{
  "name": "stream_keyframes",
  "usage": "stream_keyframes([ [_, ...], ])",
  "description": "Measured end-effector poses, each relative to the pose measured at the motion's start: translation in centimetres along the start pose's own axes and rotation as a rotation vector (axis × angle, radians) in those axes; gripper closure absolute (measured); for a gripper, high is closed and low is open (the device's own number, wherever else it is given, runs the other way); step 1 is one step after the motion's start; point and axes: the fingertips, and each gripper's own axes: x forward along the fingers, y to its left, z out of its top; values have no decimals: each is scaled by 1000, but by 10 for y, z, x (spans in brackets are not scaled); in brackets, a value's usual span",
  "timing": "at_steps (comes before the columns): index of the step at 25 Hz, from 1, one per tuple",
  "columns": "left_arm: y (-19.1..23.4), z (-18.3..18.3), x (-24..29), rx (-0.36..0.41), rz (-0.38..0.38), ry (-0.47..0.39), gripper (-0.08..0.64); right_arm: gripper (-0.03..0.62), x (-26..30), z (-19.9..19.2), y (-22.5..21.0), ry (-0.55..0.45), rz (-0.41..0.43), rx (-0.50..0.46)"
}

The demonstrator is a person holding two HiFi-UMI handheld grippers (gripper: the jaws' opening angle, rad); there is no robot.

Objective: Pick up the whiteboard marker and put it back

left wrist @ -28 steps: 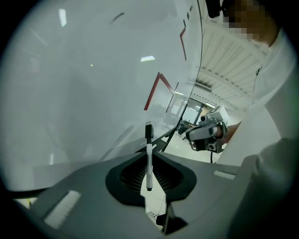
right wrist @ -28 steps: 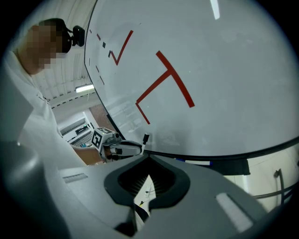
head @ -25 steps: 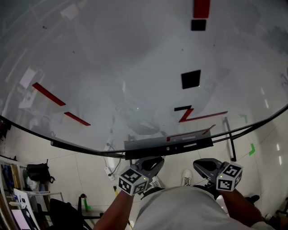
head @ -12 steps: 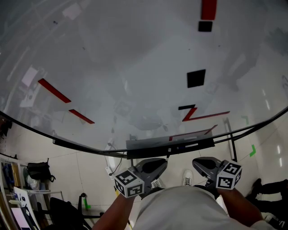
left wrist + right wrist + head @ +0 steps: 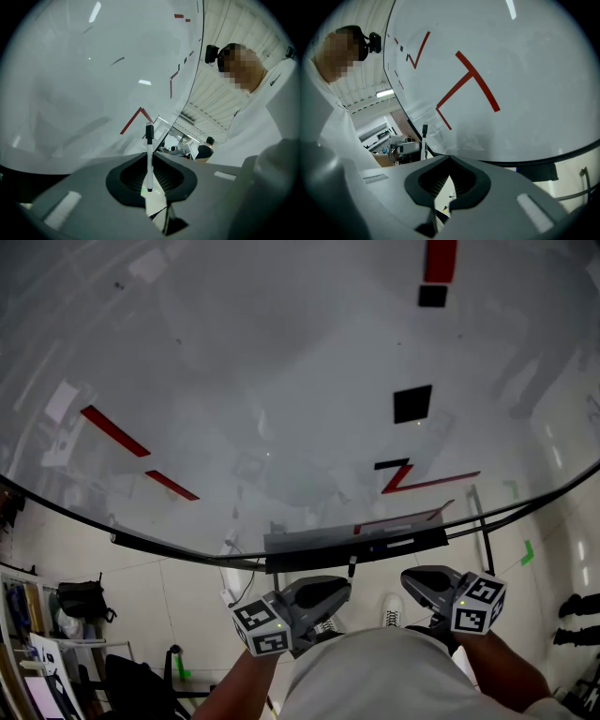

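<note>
A white whiteboard marker (image 5: 149,157) with a black cap stands upright between the jaws of my left gripper (image 5: 150,164), which is shut on its lower body. In the head view the left gripper (image 5: 330,591) sits just below the whiteboard's pen tray (image 5: 309,542), and the marker's dark tip (image 5: 352,566) reaches up to the tray's underside. My right gripper (image 5: 419,581) hovers beside it, under the tray's right end. In the right gripper view my right gripper (image 5: 450,160) is shut on nothing, and the marker (image 5: 424,138) shows to the left.
The whiteboard (image 5: 281,381) carries red lines (image 5: 114,431), a red Z shape (image 5: 412,479) and black squares (image 5: 412,403). Its stand leg (image 5: 480,531) runs down at the right. Bags (image 5: 80,601) and clutter lie on the tiled floor at the lower left.
My left gripper has turned and shifted slightly right under the tray, bringing the marker's tip up to it. The right gripper has barely moved.
</note>
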Motion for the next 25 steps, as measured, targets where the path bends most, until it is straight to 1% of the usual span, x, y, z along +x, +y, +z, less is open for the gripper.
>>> stream_keyframes([
  [7, -3, 11, -9, 16, 7, -34, 505, 591, 5, -1, -2, 3, 2, 4],
  [18, 5, 14, -12, 33, 40, -42, 505, 591, 9, -1, -3, 6, 3, 3],
  [25, 5, 13, -9, 39, 39, -36, 505, 591, 8, -1, -5, 3, -2, 5],
])
